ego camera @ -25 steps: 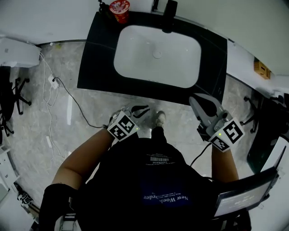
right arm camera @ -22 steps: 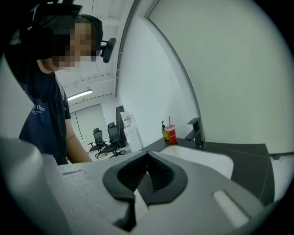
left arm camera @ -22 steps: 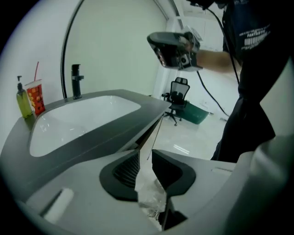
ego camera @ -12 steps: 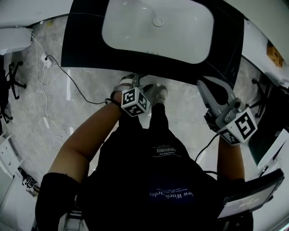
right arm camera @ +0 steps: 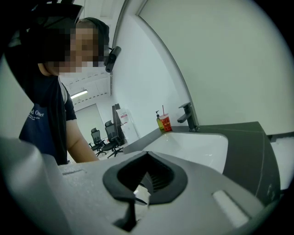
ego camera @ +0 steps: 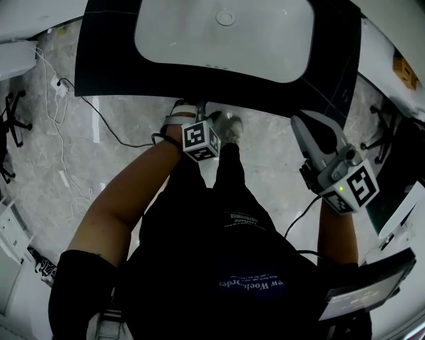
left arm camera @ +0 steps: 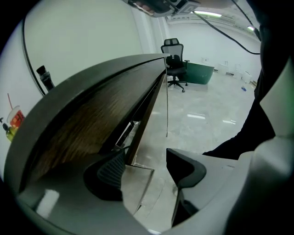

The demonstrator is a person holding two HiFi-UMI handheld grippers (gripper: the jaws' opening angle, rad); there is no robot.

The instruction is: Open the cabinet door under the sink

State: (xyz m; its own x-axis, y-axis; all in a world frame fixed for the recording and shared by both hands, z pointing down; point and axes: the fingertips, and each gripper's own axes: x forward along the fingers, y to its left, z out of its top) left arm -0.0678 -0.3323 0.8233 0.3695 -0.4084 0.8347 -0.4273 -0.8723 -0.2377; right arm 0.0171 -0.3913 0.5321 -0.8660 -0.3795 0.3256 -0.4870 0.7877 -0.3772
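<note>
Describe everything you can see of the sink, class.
The sink is a white, glossy basin, a rounded rectangle sunk into a dark countertop. A round drain sits in its floor. Nothing lies in it. A dark tap stands at its back rim.

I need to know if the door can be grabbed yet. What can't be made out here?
Cabinet door: in the head view, hidden beneath the countertop.
Pale fitting on the door: left gripper view, too dark and small to call a handle; it lies beyond the left gripper, whose tongs have just been opening with nothing between them.
Cup print: right gripper view, too small.
</note>
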